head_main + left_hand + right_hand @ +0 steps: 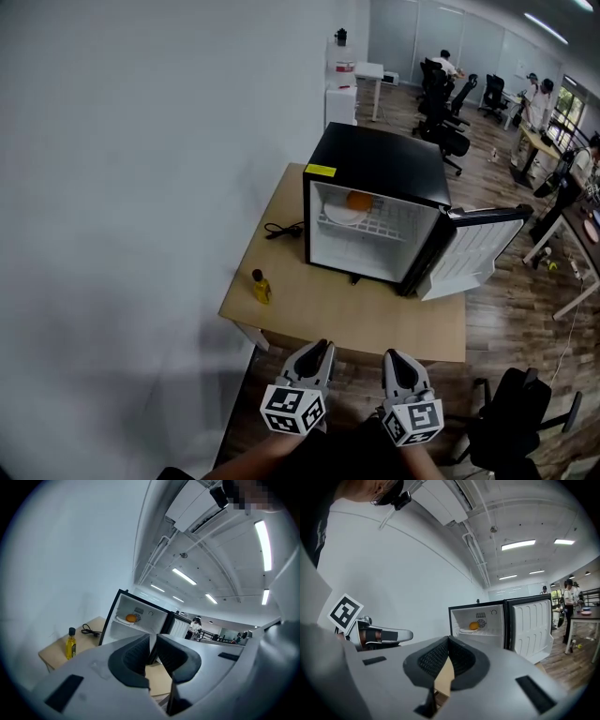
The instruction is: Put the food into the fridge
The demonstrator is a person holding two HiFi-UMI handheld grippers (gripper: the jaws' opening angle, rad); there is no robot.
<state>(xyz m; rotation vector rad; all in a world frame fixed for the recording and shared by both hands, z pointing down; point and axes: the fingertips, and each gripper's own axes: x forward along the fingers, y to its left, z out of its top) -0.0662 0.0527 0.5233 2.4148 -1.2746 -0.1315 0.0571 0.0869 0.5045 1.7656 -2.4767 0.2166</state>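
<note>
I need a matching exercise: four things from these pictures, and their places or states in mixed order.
1. white door of the black mini fridge
2. round orange fruit
3. small yellow bottle
4. black cable

a. lying by the wall
b. upright on the wooden table
c. swung open
d. on a white plate inside the fridge

Pairs: 1-c, 2-d, 3-b, 4-a

Open-plan office: desks (368, 68), swivel chairs (455, 139), ppl (447, 64) working, strip lights (262, 538).
</note>
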